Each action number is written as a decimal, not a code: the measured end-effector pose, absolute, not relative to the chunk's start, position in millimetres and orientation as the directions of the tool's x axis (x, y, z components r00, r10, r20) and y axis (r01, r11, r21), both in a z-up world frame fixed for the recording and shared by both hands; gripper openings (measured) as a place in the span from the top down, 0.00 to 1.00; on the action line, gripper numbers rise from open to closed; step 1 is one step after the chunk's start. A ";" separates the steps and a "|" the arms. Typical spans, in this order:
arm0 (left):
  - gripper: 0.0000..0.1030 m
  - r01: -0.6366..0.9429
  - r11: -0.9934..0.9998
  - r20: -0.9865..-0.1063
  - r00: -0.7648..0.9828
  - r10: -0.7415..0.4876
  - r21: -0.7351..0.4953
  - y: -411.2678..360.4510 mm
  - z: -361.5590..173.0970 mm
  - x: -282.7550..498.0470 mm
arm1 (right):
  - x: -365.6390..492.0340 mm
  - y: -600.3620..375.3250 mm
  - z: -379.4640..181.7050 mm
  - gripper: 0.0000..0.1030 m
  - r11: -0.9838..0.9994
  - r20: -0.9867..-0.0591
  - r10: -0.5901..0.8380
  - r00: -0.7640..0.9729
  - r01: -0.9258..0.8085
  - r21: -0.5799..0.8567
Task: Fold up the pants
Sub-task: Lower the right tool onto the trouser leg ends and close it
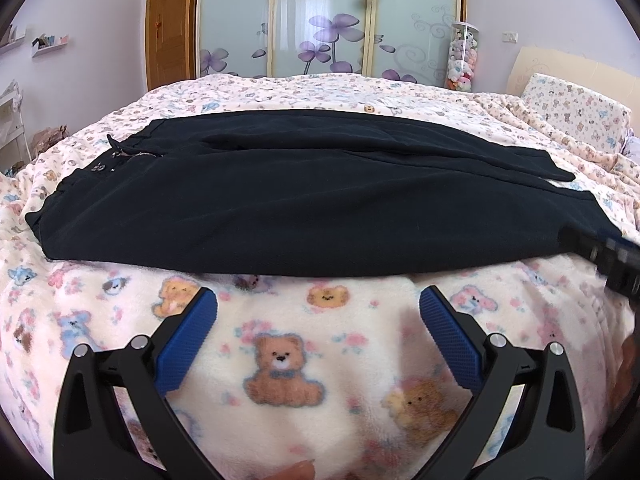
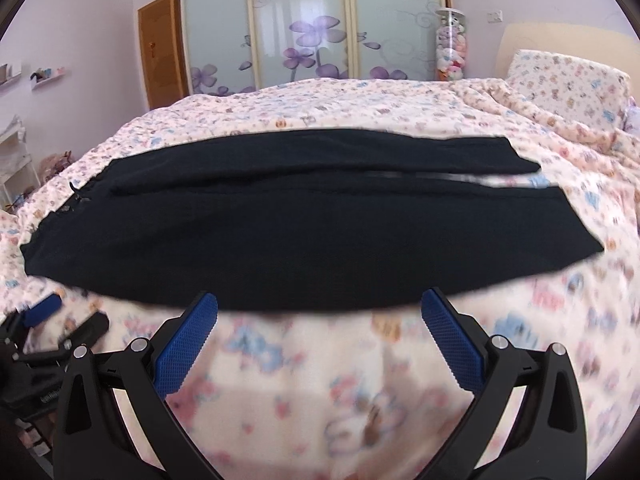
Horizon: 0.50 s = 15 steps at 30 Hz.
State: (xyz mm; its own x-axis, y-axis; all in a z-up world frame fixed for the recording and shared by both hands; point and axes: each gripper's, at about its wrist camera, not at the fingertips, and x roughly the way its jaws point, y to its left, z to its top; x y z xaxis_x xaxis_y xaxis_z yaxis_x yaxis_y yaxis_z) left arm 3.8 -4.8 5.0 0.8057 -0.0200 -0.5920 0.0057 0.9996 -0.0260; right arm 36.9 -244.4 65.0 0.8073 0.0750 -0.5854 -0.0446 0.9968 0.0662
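Dark navy pants (image 1: 288,200) lie flat across the bed, waistband with drawstring at the left, both legs running to the right side by side. They also show in the right wrist view (image 2: 260,232). My left gripper (image 1: 318,300) is open and empty, just short of the pants' near edge. My right gripper (image 2: 319,306) is open and empty, its blue fingertips (image 2: 206,308) at the pants' near edge. The right gripper shows blurred at the right edge of the left wrist view (image 1: 612,256); the left gripper shows at the lower left of the right wrist view (image 2: 44,320).
The bed is covered by a cream fleece blanket with teddy bears (image 1: 280,360). A matching pillow (image 1: 576,108) lies at the far right. A mirrored wardrobe with purple flowers (image 1: 328,20), a wooden door (image 1: 168,32) and a tube of plush toys (image 1: 462,56) stand behind the bed.
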 end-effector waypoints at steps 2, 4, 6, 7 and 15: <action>0.02 0.002 0.999 -0.595 0.803 -0.023 -0.036 -4.8 9.6 8.4 | 51.0 -255.2 81.5 0.01 0.996 -0.582 0.084 0.809 -0.046 0.080; 0.02 -0.015 1.000 -0.599 0.801 0.000 -0.020 -1.5 14.8 11.0 | 66.8 -265.7 94.3 0.01 0.995 -0.579 0.080 0.811 -0.031 0.095; 0.02 -0.040 0.999 -0.596 0.802 0.041 0.015 -0.2 24.7 16.8 | 92.9 -284.6 108.4 0.01 0.994 -0.578 0.056 0.814 0.010 0.111; 0.02 -0.049 0.999 -0.593 0.803 0.054 0.024 0.2 29.2 19.4 | 106.4 -293.3 113.4 0.01 0.992 -0.583 0.041 0.812 0.035 0.119; 0.02 -0.071 0.997 -0.597 0.801 0.043 -0.025 30.3 58.3 53.9 | 231.3 -366.7 118.6 0.01 0.952 -0.671 -0.115 0.733 0.275 0.137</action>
State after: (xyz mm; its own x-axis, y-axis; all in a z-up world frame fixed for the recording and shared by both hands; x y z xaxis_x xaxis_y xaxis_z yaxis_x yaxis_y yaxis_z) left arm 53.9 30.3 58.3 0.8014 0.0427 -0.5966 -0.0714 0.9971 -0.0245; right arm 231.3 -366.7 118.6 0.7329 -0.1152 -0.6706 0.2747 0.9518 0.1367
